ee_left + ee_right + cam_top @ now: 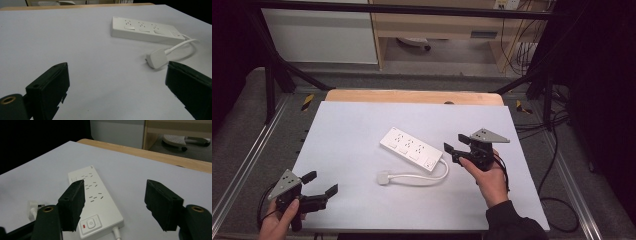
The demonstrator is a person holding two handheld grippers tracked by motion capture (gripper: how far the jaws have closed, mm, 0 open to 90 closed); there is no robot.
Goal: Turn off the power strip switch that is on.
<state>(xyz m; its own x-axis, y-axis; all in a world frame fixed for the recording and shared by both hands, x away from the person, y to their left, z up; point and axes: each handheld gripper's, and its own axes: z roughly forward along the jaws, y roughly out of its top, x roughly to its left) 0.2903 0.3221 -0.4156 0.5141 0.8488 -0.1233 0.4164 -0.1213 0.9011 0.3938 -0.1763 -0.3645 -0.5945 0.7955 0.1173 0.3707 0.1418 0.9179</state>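
White plastic power strip (411,148) lies mid-bench, long axis diagonal from far left to near right; the right gripper (458,148), jaws spread empty, sits just beside its switch end, nearer than the equally open left gripper (319,184)

- High view: looks forward and down from above the table (362,125).
- Left gripper view: low, near the surface, facing the power strip (145,31).
- Right gripper view: closer; shares that strip (96,202).
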